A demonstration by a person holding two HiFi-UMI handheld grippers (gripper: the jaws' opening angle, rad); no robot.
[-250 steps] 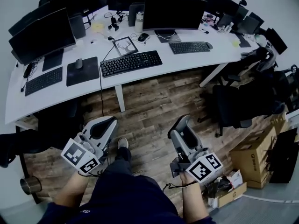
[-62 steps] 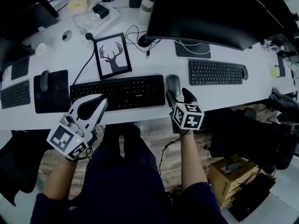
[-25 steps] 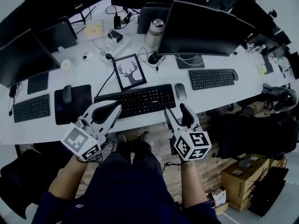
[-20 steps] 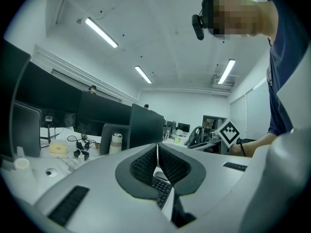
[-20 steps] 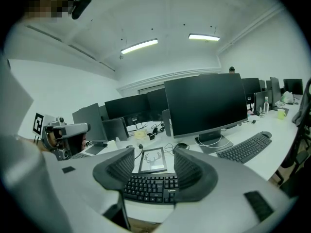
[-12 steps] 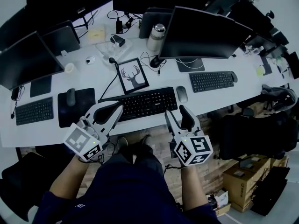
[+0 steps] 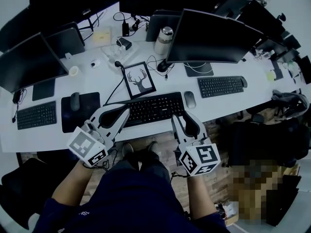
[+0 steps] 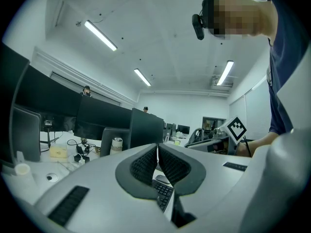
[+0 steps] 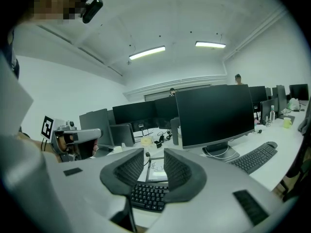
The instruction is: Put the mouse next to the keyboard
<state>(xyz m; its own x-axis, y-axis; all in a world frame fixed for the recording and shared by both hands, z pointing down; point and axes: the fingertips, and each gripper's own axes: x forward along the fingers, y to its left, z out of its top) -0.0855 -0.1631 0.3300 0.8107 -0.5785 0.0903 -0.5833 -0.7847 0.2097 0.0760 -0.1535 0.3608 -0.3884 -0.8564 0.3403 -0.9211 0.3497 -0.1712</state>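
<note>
**Mouse beside keyboard, both tongs at bench front edge**

Mouse (image 7: 190, 99) on the bench (image 7: 218, 103), just beside the right end of the black keyboard (image 7: 150, 108). Thin strip of bare top between them, not touching. Near the bench's front edge as well.

Right of the mouse: open white top, then a second keyboard (image 7: 221, 86) well apart. Behind the mouse: small bare patch, then the monitor (image 7: 214, 30) foot and loose cables.

Right tongs (image 7: 183, 117): in front of the bench edge, over the wood floor (image 7: 216, 125). Tips near the edge just below the mouse, apart from it. Jaws partly open with a clear gap, just been closing, nothing between them.

Left tongs (image 7: 124, 114): closed, pads meeting at the tips, empty. Tips crossing the front edge at the keyboard's left part in the head view. Contact with the keys not readable.

Left of the keyboard: dark mouse pad (image 7: 90, 106) carrying another mouse (image 7: 75, 101), then a small keyboard (image 7: 36, 115) further left. Just behind the keyboard: framed deer picture (image 7: 141, 80), cable running up from it. Metal bottle (image 7: 164, 34) far back by the monitor.

Open room: bare strip along the front edge right of the mouse, and floor between the two tongs taken up by the person's legs. Dark chair (image 7: 262, 130) off to the right, clear of the right tongs.
</note>
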